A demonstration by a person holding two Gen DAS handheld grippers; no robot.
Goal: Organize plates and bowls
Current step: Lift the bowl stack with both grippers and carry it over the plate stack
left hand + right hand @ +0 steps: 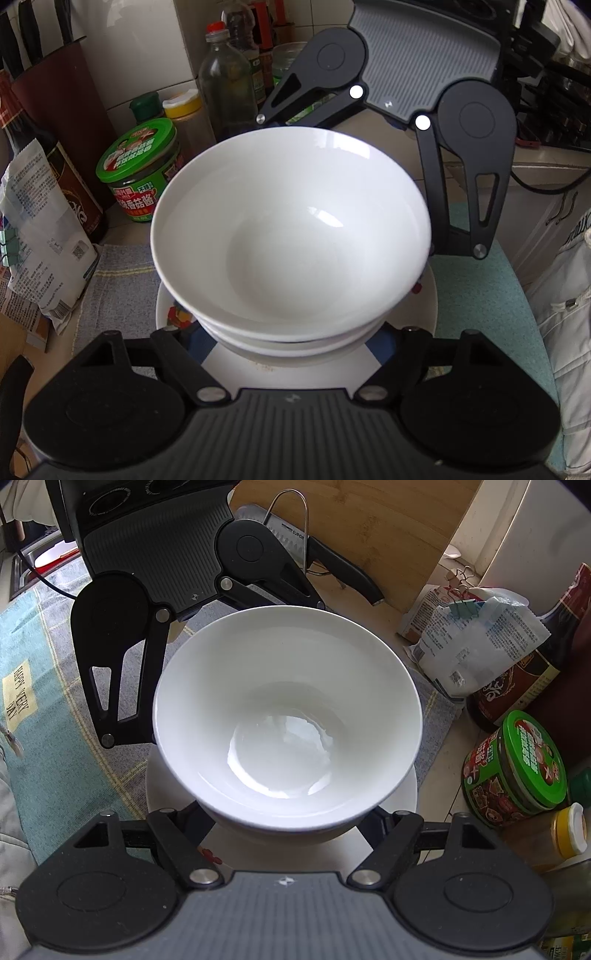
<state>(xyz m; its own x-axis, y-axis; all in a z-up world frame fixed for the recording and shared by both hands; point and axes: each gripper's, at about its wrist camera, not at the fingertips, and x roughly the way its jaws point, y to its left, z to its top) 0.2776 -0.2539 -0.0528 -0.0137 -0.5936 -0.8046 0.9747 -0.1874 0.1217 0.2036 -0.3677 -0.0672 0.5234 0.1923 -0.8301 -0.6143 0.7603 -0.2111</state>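
Observation:
A stack of white bowls fills the middle of both views, the top bowl empty. It sits just over a white plate with a blue and red pattern, whose rim shows beneath it. My left gripper reaches in from the near side, its fingers closed against the lower bowls and their tips hidden under the rim. My right gripper grips the stack from the opposite side the same way. Whether the stack touches the plate is hidden.
A green-lidded jar, bottles, a dark red knife block and a paper bag crowd one side. A grey towel and teal cloth lie under the plate. A black-handled knife leans by a wooden board.

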